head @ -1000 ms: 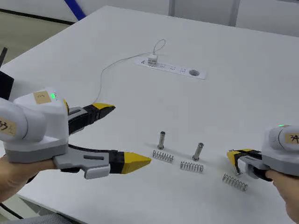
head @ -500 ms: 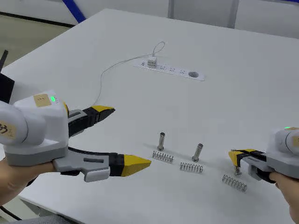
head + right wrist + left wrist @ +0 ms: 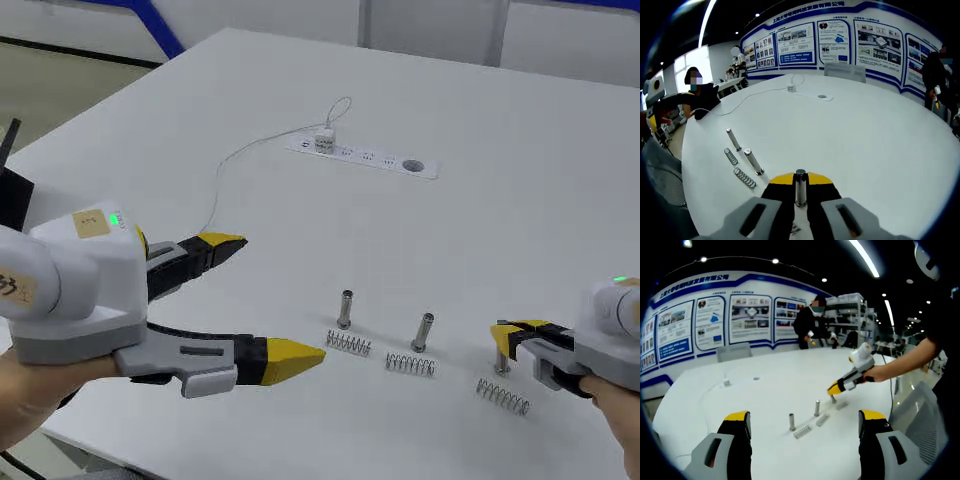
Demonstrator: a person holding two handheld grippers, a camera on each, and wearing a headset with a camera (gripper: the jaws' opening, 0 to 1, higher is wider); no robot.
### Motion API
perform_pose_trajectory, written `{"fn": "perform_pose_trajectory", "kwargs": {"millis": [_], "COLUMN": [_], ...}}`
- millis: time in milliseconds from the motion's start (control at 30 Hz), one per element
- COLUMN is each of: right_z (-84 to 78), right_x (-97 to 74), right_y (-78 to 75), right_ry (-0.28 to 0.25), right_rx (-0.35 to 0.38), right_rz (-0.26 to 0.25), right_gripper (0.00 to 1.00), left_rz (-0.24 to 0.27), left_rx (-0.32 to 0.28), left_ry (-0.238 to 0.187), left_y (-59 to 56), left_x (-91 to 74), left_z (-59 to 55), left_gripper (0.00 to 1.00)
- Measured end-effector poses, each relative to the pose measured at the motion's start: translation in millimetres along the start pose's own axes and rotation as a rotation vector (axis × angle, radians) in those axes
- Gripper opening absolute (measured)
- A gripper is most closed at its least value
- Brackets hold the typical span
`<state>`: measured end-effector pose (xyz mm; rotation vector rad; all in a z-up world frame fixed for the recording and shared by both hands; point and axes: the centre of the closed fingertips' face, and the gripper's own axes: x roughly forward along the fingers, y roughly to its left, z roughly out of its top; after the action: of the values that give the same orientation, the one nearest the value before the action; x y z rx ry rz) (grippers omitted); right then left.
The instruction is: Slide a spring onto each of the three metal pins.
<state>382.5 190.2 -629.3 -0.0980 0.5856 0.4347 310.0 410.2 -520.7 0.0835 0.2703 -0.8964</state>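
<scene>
The white table (image 3: 480, 200) is a broad, bare surface, and all the parts lie loose on it. The middle pin (image 3: 424, 331) stands upright near the table's front edge, and everything else is placed from it. The left pin (image 3: 346, 307) stands upright to the left of the middle pin, apart from it. The right pin (image 3: 502, 362) stands to the right of it.

All three springs lie flat on the tabletop. The middle spring (image 3: 410, 364) is just in front of the middle pin. The left spring (image 3: 348, 343) is in front and to the left, and the right spring (image 3: 502, 397) is in front and farther right.

To the right of the middle pin, the right gripper (image 3: 508, 338) has its jaws closed on the upper part of the right pin. In the right gripper view this pin rises between the yellow tips. Well to the left of the middle pin, the left gripper (image 3: 272, 296) hangs above the table with its jaws spread wide and nothing between them.

Far beyond the middle pin, a white power strip (image 3: 366, 158) lies flat on the table. A small white plug (image 3: 324, 142) sits at its left end, and a thin cable (image 3: 235, 160) curves away to the left.

Around the table, the walls carry blue-and-white display boards (image 3: 712, 320), and strip lights (image 3: 865, 257) run along the dark ceiling. A person in dark clothes (image 3: 815, 322) stands past the far side of the table, well beyond the middle pin.
</scene>
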Motion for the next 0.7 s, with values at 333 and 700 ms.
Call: {"fn": "perform_pose_trajectory", "kwargs": {"millis": [333, 700], "right_z": [-0.2, -4.1], "right_x": [-5.0, -13.3], "right_y": [-2.9, -3.5], "right_ry": [-0.045, -0.097], "right_rx": [0.005, 0.041], "right_rz": [-0.003, -0.037], "right_gripper": [0.08, 0.08], "left_rz": [-0.008, -0.012], "left_rx": [0.003, 0.005], "left_ry": [0.011, 0.011], "left_y": [-6.0, -9.5], "left_x": [-0.7, 1.2], "left_z": [-2.2, -1.4], "left_gripper": [0.91, 0.91]}}
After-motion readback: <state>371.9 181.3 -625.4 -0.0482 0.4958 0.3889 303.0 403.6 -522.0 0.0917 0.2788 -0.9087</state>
